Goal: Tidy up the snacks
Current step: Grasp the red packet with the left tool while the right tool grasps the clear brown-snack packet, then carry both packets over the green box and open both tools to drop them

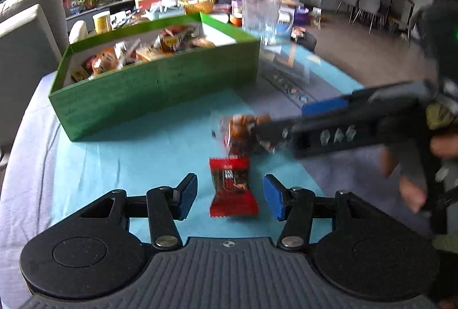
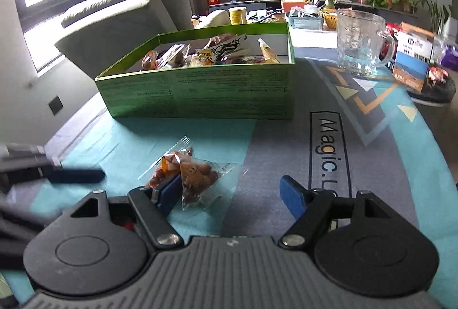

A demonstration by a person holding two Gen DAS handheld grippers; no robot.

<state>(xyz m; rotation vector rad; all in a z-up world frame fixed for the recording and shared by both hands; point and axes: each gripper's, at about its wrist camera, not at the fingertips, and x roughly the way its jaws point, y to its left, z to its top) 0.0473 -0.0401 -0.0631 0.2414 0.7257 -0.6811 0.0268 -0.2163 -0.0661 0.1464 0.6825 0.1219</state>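
A green box (image 1: 160, 91) full of snacks stands at the back left of the mat; it also shows in the right wrist view (image 2: 200, 91). A red snack packet (image 1: 232, 186) lies flat between the fingers of my left gripper (image 1: 230, 196), which is open around it without touching. A clear packet of brown snacks (image 2: 197, 180) lies on the mat between the fingers of my right gripper (image 2: 232, 194), which is open, its left finger against the packet. In the left wrist view that packet (image 1: 240, 134) lies at the right gripper's tips (image 1: 289, 122).
A glass mug (image 2: 362, 42) stands right of the box. A small carton (image 2: 412, 57) and clutter lie beyond it. A grey sofa (image 2: 120, 19) is behind the table's left edge. The left gripper's fingers (image 2: 77, 175) reach in from the left.
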